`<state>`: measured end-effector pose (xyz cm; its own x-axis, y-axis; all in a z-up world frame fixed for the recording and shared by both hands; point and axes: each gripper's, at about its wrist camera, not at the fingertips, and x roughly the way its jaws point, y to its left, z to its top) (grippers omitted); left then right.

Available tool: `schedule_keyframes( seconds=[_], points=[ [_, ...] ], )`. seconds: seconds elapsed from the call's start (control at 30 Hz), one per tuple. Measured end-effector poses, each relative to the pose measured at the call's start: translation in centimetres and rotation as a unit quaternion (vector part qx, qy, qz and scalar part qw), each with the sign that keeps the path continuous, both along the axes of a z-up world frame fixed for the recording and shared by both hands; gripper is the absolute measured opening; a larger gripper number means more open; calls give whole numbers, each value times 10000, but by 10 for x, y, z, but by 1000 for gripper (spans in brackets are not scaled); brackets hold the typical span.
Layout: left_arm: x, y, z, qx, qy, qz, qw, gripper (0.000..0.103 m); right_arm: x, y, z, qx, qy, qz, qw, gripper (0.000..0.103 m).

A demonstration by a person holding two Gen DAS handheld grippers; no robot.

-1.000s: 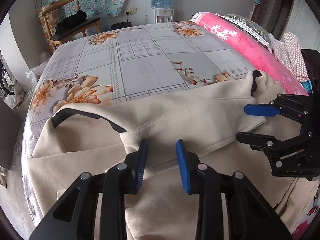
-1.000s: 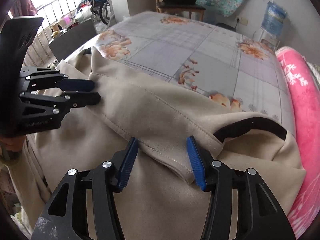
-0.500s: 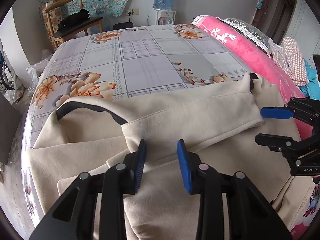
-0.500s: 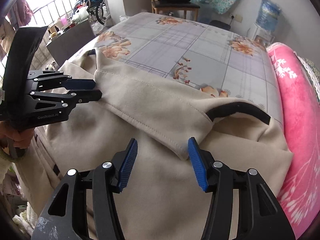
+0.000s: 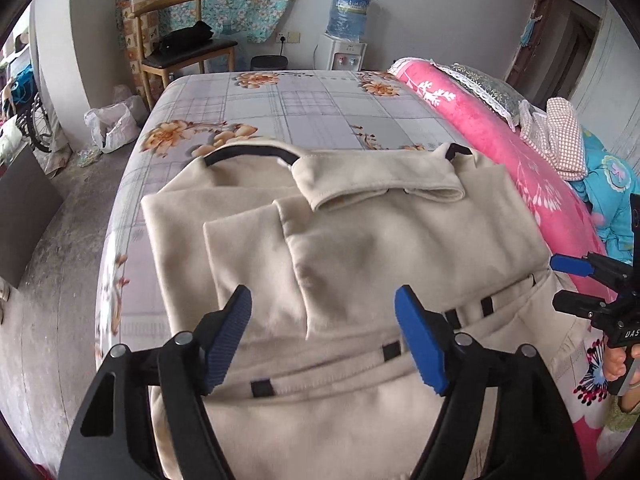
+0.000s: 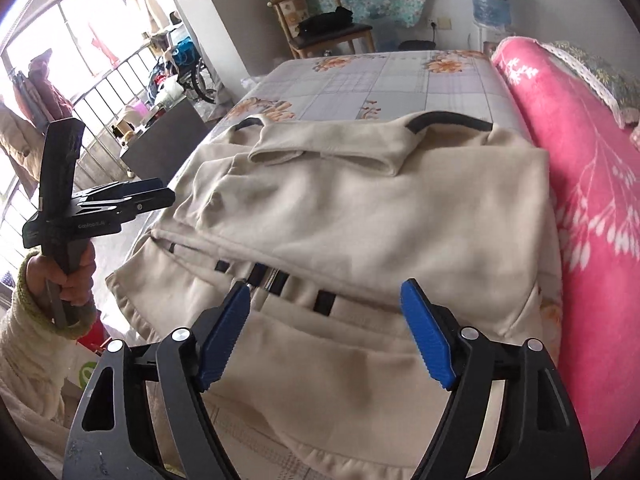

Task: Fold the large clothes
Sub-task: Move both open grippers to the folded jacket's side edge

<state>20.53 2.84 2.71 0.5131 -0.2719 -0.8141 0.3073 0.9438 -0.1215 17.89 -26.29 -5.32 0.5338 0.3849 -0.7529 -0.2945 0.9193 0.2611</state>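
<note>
Bed (image 5: 304, 120): floral sheet, beige coat (image 5: 380, 248) folded on top | beyond bed: chair (image 5: 180, 48), water dispenser (image 5: 346, 40) | beside bed: pink quilt (image 6: 592, 184) | left gripper (image 5: 324, 340), right gripper (image 6: 324, 332): just opened wide, empty, above coat

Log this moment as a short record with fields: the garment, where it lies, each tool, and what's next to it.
garment: beige coat, top part folded toward its black-trimmed collar
surface: bed with floral sheet
left tool: open, nothing between the blue pads, above the coat; jaws have just been opening
right tool: open, nothing held, above the coat; jaws have just been opening
beside coat: pink blanket along one side
background: wooden chair, water dispenser
</note>
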Motion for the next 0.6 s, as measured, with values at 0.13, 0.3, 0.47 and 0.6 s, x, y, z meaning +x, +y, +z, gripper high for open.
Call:
schedule_keyframes(
  seconds=[0.13,0.3,0.47,0.6],
  points=[
    [-41,13,-13,1,-69,338,9994,75,-25,17,-12,-43,-59,-63,10000,80],
    [-83,17,-26,72,-298,558,9980,76,-42,38,-16,-108,-210,-7,9997,80],
    [-106,13,-38,462,-603,568,9955,76,-51,55,-18,-117,-376,42,9992,80],
    [-110,14,-54,615,-650,664,9938,76,-53,65,-34,-224,-363,-13,9991,80]
  ],
)
